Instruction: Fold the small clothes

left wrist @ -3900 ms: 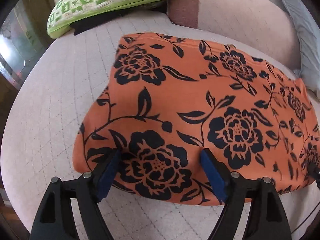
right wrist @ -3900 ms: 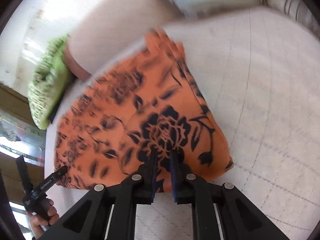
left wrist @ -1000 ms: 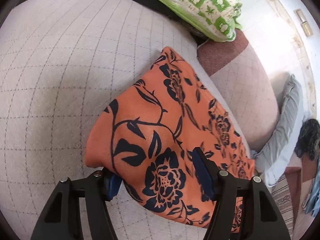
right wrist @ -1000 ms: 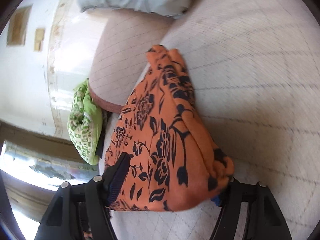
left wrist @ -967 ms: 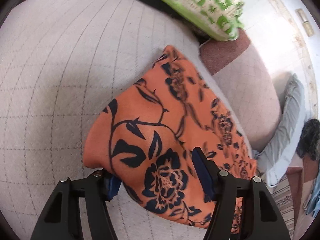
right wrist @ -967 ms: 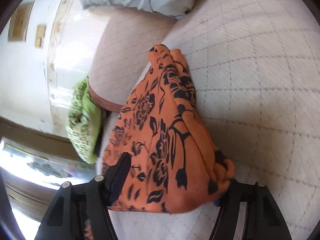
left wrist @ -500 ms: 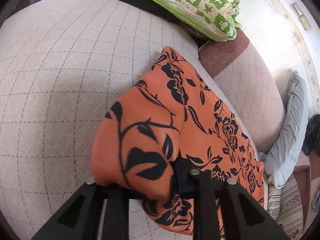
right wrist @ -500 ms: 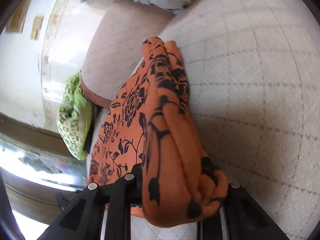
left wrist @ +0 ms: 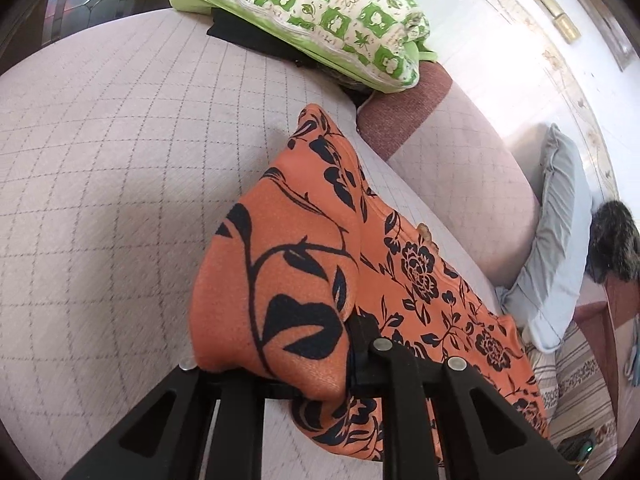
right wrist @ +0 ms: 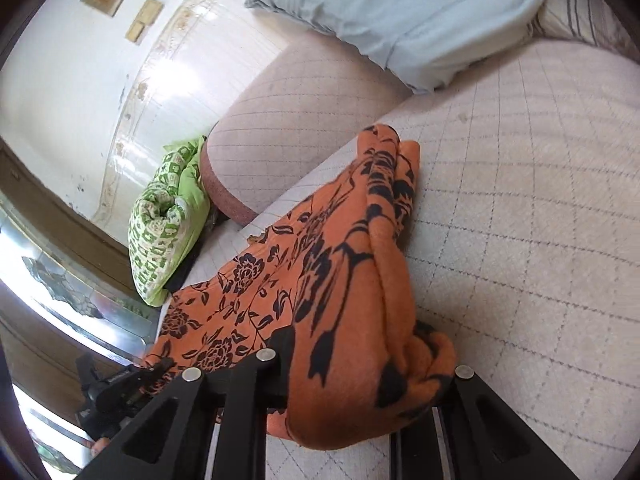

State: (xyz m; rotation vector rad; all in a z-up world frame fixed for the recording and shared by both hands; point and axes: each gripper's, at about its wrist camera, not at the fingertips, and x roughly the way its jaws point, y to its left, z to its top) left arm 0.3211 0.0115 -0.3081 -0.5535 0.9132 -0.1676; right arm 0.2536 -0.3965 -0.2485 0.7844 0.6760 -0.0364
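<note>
An orange garment with a black flower print (left wrist: 304, 248) lies on a quilted pale sofa seat (left wrist: 100, 160). My left gripper (left wrist: 280, 364) is shut on its near corner, and the cloth bunches up over the fingers and hides the pads. In the right wrist view the same garment (right wrist: 332, 272) stretches between both grippers. My right gripper (right wrist: 360, 376) is shut on a thick bunched fold at the other end. The left gripper (right wrist: 132, 376) shows at the lower left of the right wrist view.
A green and white patterned cushion (left wrist: 312, 12) lies at the back on a dark cloth. The sofa's backrest (left wrist: 452, 152) runs behind the garment. A pale blue pillow (right wrist: 400, 12) sits at the far end. A striped cover (left wrist: 576, 376) lies lower right.
Both grippers have closed on the garment's two ends and lifted them, so the cloth now bunches over the fingers. A second ago both were open around it.
</note>
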